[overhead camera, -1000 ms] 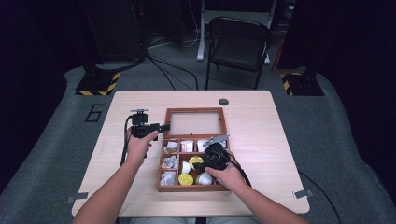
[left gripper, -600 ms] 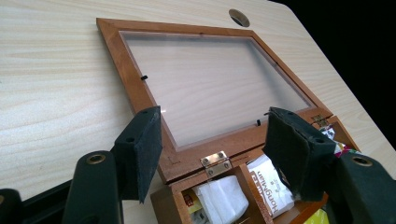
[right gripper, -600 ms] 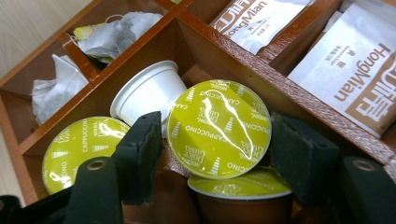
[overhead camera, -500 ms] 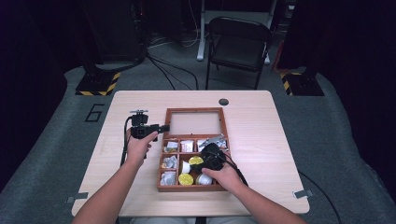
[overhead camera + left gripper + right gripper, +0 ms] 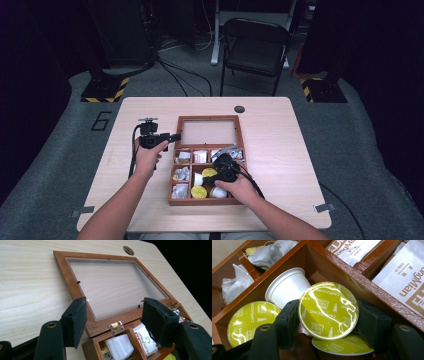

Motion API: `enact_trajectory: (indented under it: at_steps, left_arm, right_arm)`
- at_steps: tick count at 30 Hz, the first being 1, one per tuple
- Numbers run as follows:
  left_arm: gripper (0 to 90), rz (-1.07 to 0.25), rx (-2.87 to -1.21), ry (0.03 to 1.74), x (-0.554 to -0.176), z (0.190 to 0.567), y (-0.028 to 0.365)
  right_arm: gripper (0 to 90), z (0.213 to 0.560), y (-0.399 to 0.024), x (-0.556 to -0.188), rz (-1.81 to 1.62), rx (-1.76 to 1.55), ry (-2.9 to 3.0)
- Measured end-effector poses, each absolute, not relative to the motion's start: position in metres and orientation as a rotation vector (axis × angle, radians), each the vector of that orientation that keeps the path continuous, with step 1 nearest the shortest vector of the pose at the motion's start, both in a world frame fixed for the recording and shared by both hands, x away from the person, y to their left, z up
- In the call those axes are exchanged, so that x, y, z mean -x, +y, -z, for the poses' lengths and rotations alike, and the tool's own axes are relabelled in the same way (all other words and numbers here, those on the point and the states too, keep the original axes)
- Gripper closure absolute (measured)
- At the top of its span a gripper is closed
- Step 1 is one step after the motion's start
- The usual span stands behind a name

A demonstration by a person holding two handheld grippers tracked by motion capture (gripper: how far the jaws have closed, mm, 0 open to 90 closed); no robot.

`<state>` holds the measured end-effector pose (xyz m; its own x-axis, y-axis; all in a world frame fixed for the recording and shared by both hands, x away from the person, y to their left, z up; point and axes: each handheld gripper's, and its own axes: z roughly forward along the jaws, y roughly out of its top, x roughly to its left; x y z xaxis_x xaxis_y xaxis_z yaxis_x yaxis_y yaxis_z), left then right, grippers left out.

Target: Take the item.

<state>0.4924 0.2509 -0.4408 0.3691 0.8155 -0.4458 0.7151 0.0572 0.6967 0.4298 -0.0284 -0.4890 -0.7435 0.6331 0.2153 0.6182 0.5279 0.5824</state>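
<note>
A wooden compartment box [image 5: 171,196] lies on the table with its glass lid [image 5: 207,131] folded flat behind it. My right gripper [image 5: 220,170] is down in the middle compartments, shut on a capsule with a yellow-green foil top [image 5: 328,310], which is tilted up between the pads. Around it are a second foil-topped capsule [image 5: 252,320], a white one on its side [image 5: 287,287] and another underneath [image 5: 342,346]. My left gripper [image 5: 175,136] hovers at the box's left side, open, its jaws framing the brass hinge [image 5: 116,327] and the lid [image 5: 112,282].
Tea bags [image 5: 269,252] and paper sachets [image 5: 407,280] occupy the other compartments. A round dark cable hole [image 5: 239,109] is set in the table behind the lid. A black folding chair [image 5: 255,50] stands beyond the far edge. Bare tabletop [image 5: 285,150] lies right of the box.
My right gripper has edged slightly left inside the box with the capsule in it. The left gripper has held still.
</note>
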Motion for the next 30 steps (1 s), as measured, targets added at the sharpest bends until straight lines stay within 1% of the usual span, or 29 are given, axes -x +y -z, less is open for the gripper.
enact_trajectory:
  at_steps: [17,30]
  left_arm:
    - [36.8,-0.131,-1.679,1.378,-0.493,0.442,0.251]
    - [36.9,-0.140,-1.695,1.372,-0.494,0.440,0.253]
  right_arm:
    - [37.1,0.485,-0.027,-0.427,-1.028,-1.085,2.722]
    - [37.2,0.451,-0.030,-0.424,-1.106,-1.034,2.688]
